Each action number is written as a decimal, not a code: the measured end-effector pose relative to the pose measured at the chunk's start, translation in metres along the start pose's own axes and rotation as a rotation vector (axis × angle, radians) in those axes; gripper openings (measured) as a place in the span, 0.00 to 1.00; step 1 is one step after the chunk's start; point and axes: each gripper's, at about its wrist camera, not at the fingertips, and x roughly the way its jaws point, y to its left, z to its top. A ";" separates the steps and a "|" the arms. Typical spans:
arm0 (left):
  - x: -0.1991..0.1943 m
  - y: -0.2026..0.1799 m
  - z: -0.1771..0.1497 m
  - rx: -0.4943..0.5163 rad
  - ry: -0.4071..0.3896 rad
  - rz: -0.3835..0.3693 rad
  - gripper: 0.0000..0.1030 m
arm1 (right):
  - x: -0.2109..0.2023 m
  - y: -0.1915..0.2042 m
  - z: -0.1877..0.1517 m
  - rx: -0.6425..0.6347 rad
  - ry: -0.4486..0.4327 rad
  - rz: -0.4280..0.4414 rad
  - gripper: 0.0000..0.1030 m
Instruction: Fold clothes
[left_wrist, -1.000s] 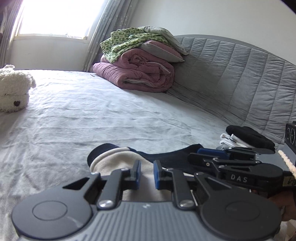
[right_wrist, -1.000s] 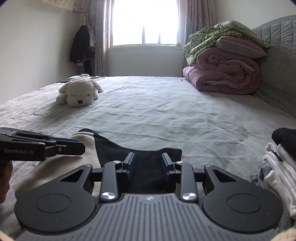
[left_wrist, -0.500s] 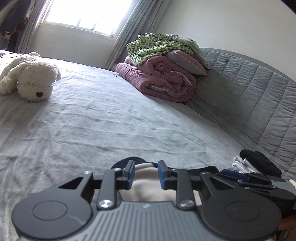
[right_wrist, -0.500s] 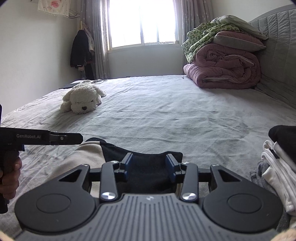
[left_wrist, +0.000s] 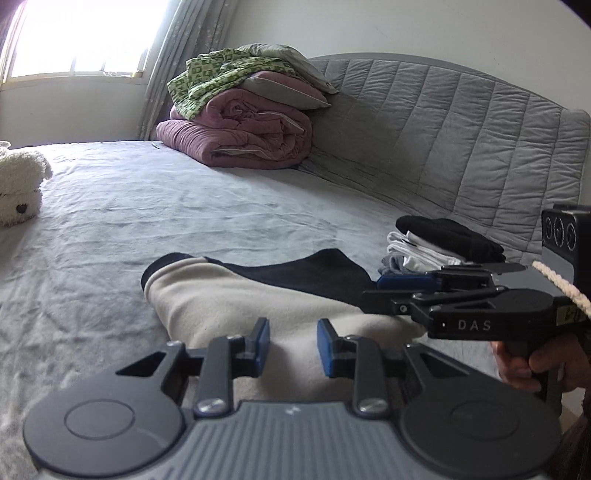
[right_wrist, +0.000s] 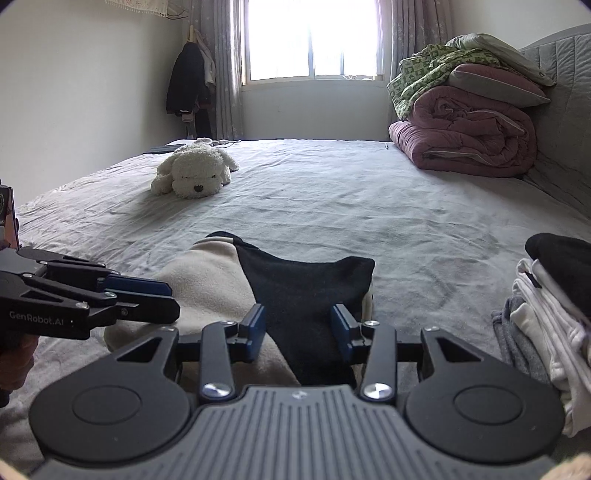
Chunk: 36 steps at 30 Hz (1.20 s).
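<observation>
A cream and dark navy garment (left_wrist: 229, 295) lies folded on the grey bed sheet (left_wrist: 184, 206), its navy half (right_wrist: 306, 288) on the right. My left gripper (left_wrist: 293, 345) hovers open just in front of the cream part, nothing pinched between its blue pads (left_wrist: 261, 343). My right gripper (right_wrist: 297, 332) stands open over the navy part, and its pads (right_wrist: 255, 326) do not press the cloth. Each gripper shows side-on in the other's view: the right gripper (left_wrist: 384, 291) held by a hand (left_wrist: 524, 365), the left gripper (right_wrist: 168, 301) at the left edge.
A stack of folded clothes (right_wrist: 546, 302), black on top of white, sits to the right of the garment. A white plush dog (right_wrist: 195, 173) lies far left. Rolled quilts and a pillow (left_wrist: 243, 125) are piled against the grey padded headboard (left_wrist: 461, 140). A jacket (right_wrist: 188, 81) hangs by the window.
Both grippers' jaws have widened. Both have drawn back a little, so more of the garment shows ahead of them. The garment itself lies as before.
</observation>
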 end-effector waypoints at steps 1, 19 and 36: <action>0.000 -0.003 -0.004 0.021 -0.006 0.004 0.28 | 0.000 -0.002 -0.003 -0.004 0.009 0.005 0.42; 0.023 -0.027 -0.008 0.078 -0.026 -0.054 0.29 | 0.033 -0.022 0.012 0.027 0.033 0.048 0.14; 0.021 -0.023 -0.002 0.062 -0.033 -0.058 0.31 | 0.042 -0.038 0.030 0.094 -0.025 -0.018 0.20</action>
